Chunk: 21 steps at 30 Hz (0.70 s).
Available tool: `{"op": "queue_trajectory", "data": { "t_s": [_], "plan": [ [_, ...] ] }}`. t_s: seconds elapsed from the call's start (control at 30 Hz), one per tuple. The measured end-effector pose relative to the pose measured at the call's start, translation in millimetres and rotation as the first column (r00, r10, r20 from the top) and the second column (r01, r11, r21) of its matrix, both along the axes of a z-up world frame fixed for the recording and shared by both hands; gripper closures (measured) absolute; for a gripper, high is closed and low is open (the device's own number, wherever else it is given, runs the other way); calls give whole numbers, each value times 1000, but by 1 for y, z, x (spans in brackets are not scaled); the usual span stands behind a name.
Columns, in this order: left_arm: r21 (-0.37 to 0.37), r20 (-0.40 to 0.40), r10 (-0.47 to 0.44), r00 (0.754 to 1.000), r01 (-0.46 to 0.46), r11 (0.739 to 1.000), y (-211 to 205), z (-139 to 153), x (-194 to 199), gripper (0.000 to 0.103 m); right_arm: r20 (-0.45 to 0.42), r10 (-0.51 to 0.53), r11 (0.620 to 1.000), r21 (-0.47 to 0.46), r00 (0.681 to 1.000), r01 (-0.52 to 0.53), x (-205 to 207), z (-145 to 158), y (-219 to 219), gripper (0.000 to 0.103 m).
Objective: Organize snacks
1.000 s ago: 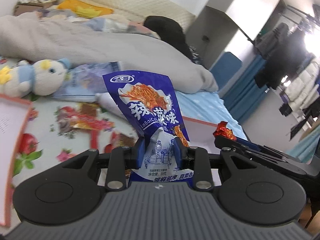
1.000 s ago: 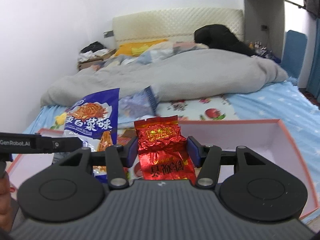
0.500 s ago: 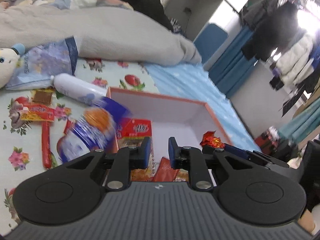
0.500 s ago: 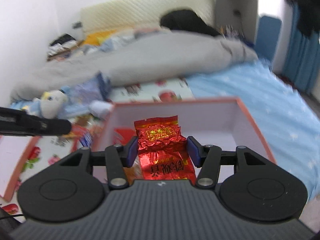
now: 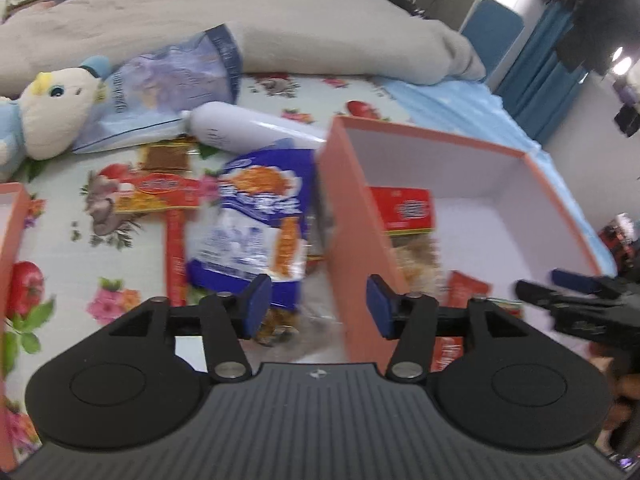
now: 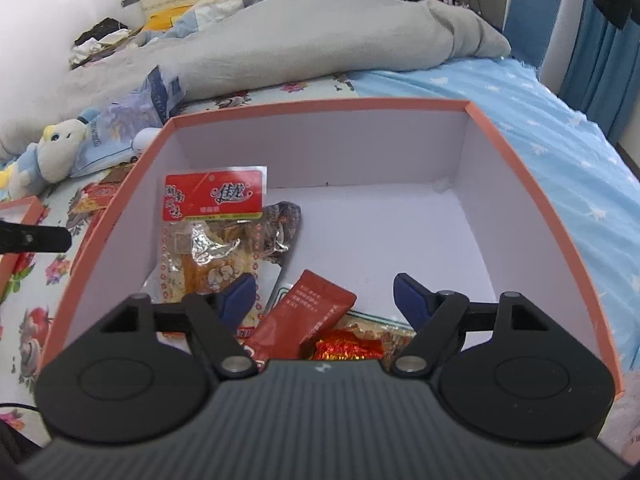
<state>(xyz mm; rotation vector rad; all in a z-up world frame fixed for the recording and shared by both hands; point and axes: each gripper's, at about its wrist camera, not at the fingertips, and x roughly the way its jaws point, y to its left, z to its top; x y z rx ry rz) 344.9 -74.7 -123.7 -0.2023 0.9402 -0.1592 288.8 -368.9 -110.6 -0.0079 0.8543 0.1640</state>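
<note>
My left gripper (image 5: 314, 304) hangs with its jaws spread wide and nothing between them, straddling the near left wall of the orange box (image 5: 356, 216). That wall stands right between my 2 blue pads, so it blocks a straight path from the bedsheet side into the box. Just outside the wall, on the flowered sheet (image 5: 80, 248), lies the blue snack bag (image 5: 256, 224), blurred, its lower edge near my left pad. Beside it lie a long red stick snack (image 5: 176, 256) and a flat red-and-yellow packet (image 5: 156, 192), with a white tube (image 5: 248, 128) behind them touching the box corner. A plush toy (image 5: 52, 116) and a pale blue pouch (image 5: 168, 92) rest against the grey blanket (image 5: 280, 24).

My right gripper (image 6: 324, 300) is also released, jaws wide apart, hovering over the near end of the box (image 6: 520, 184). Directly beneath it the red foil packet (image 6: 344, 348) lies on the box floor, partly hidden by my gripper body. A dark red sachet (image 6: 312, 308) lies tilted just beside it, overlapping a clear-wrapped snack (image 6: 208, 256) with a red header card (image 6: 216, 196) that leans on the left wall. The box's far right half shows bare white floor. The tip of my left gripper (image 6: 36, 238) pokes in outside the box's left wall.
</note>
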Motion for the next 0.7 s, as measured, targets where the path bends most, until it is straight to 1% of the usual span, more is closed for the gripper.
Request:
{"op": "queue_trajectory", "data": {
  "t_s": [0.07, 0.1, 0.13, 0.23, 0.3, 0.43, 0.5, 0.6, 0.7],
  "plan": [
    [21, -7, -2, 1000, 3, 1000, 7, -6, 7, 29, -3, -6, 1000, -9, 1000, 6, 0, 6, 2, 24],
    [33, -11, -6, 1000, 6, 999, 9, -10, 11, 25, -7, -14, 1000, -20, 1000, 14, 1, 10, 3, 18],
    [45, -12, -10, 1000, 11, 999, 11, -13, 15, 19, -8, -23, 999, -42, 1000, 23, 2, 13, 6, 15],
    [84, -23, 1, 1000, 1, 996, 16, -29, 28, 18, -1, -39, 989, -141, 999, 39, 5, 22, 17, 15],
    [93, -28, -13, 1000, 16, 995, 20, -38, 40, 18, 0, -49, 986, -157, 999, 48, 5, 30, 20, 15],
    [85, -62, -59, 996, 64, 994, 20, -50, 65, 16, -49, -59, 993, -101, 997, 54, 8, 48, 23, 15],
    [108, -56, -48, 997, 54, 993, 20, -56, 79, 13, -72, -56, 995, -83, 996, 50, 8, 56, 25, 15],
    [140, -62, -36, 997, 44, 989, 18, -66, 95, 13, -102, -26, 997, -71, 994, 19, 7, 67, 33, 15],
    [181, -67, -4, 998, 16, 983, 18, -76, 105, 14, -102, -1, 998, -55, 995, -4, 5, 78, 39, 15]
  ]
}}
